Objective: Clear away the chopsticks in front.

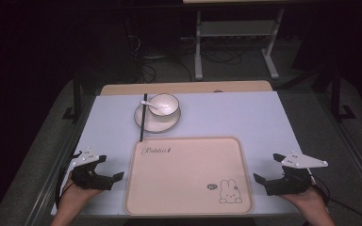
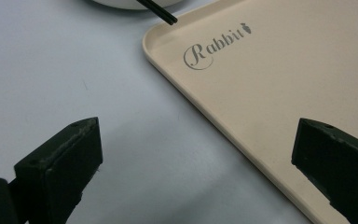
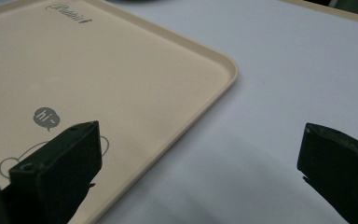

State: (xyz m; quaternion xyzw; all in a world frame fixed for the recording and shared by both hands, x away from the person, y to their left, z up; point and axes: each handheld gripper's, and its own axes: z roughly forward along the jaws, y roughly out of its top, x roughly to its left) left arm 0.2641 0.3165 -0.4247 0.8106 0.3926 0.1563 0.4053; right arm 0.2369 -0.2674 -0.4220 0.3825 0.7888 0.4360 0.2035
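The room behind is dark, with cables on the floor and the white legs of a stand (image 1: 235,42) far at the back. In front is a table (image 1: 226,113) with a pale lavender-white surface and a wooden strip at its far edge.

On the near middle of the table lies a beige tray (image 1: 188,174), square with rounded corners. It has the word "Rabbit" printed near its far left corner and a small rabbit drawing with a "hi" bubble near its near right corner. Nothing lies in the tray. Just behind its far left corner stands a white bowl (image 1: 165,104) on a white plate (image 1: 143,121), with a white spoon (image 1: 149,103) resting in the bowl. A pair of black chopsticks (image 1: 143,118) lies across the left side of the plate, and its near tips reach the edge of the tray.

The left gripper (image 1: 114,178) is held by a hand (image 1: 75,193) at the left side of the tray, near its near left corner. Its jaws stand wide apart and hold nothing. In the left gripper view one jaw is above the table and the other above the rim of the tray; whether they touch the surface I cannot tell.

The right gripper (image 1: 261,181) is held by the other hand (image 1: 308,200) at the right side of the tray. Its jaws are also wide apart and empty. In the right gripper view one jaw is over the rabbit drawing, the other over the bare table.
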